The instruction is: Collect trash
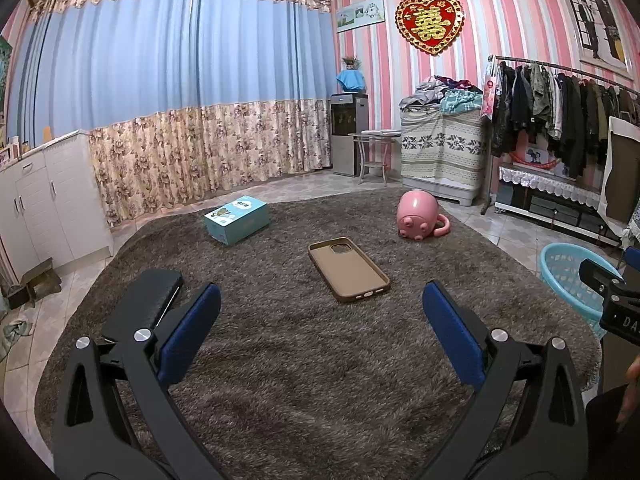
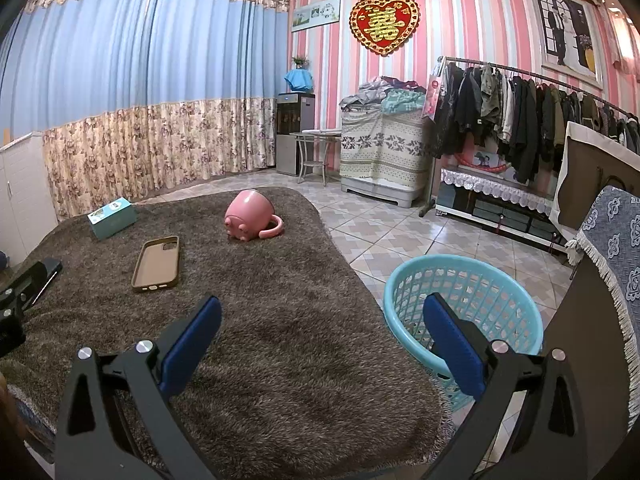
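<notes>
Both the left gripper [image 1: 321, 320] and the right gripper [image 2: 322, 330] are held with fingers spread wide and nothing between them, above a shaggy brown rug [image 1: 304, 360]. On the rug are seen a tan phone case [image 1: 348, 269] near the middle, a teal box [image 1: 237, 219] far left, a tipped pink mug [image 1: 419, 215] far right and a black object [image 1: 144, 304] near left. A turquoise basket [image 2: 464, 312] is placed on the tiled floor just beside the rug's right edge.

On the rug [image 1: 320, 380] a phone case [image 1: 348, 270] lies in the middle, a small box [image 1: 236, 220] behind it to the left, an overturned mug [image 1: 420, 214] behind it to the right. A laundry basket [image 2: 464, 304] stands on the floor beside the rug's right edge.
</notes>
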A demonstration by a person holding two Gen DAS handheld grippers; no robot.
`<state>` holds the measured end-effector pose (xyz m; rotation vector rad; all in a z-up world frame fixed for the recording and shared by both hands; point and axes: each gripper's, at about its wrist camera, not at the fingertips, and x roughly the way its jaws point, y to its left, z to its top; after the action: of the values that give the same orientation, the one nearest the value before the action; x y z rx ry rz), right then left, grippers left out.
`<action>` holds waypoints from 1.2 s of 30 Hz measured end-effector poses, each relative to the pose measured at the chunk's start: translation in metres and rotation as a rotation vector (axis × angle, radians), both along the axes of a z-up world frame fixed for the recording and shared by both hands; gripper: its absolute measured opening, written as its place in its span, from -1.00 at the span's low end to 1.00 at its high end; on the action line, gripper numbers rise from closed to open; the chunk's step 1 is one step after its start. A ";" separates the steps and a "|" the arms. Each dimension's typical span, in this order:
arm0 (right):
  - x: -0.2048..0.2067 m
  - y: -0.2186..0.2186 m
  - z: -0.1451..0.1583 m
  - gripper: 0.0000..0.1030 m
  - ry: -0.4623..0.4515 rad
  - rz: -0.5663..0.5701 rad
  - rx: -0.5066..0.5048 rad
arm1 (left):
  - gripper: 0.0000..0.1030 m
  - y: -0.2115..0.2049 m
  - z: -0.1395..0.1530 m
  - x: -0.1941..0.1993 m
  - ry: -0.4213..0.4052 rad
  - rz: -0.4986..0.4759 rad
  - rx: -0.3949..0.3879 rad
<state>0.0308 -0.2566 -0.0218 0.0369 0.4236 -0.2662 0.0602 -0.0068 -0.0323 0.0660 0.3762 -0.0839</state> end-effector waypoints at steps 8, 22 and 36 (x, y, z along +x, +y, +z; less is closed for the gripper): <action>0.001 0.002 0.000 0.92 -0.001 0.000 0.001 | 0.90 0.001 0.000 0.000 0.000 0.000 0.002; 0.001 0.003 0.000 0.92 0.000 0.000 -0.001 | 0.90 0.001 -0.001 -0.001 0.003 -0.004 0.000; 0.003 0.002 0.001 0.92 -0.001 0.017 -0.015 | 0.90 0.002 -0.001 -0.002 0.004 -0.004 0.000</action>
<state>0.0342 -0.2548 -0.0212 0.0187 0.4206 -0.2521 0.0586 -0.0051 -0.0333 0.0668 0.3803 -0.0878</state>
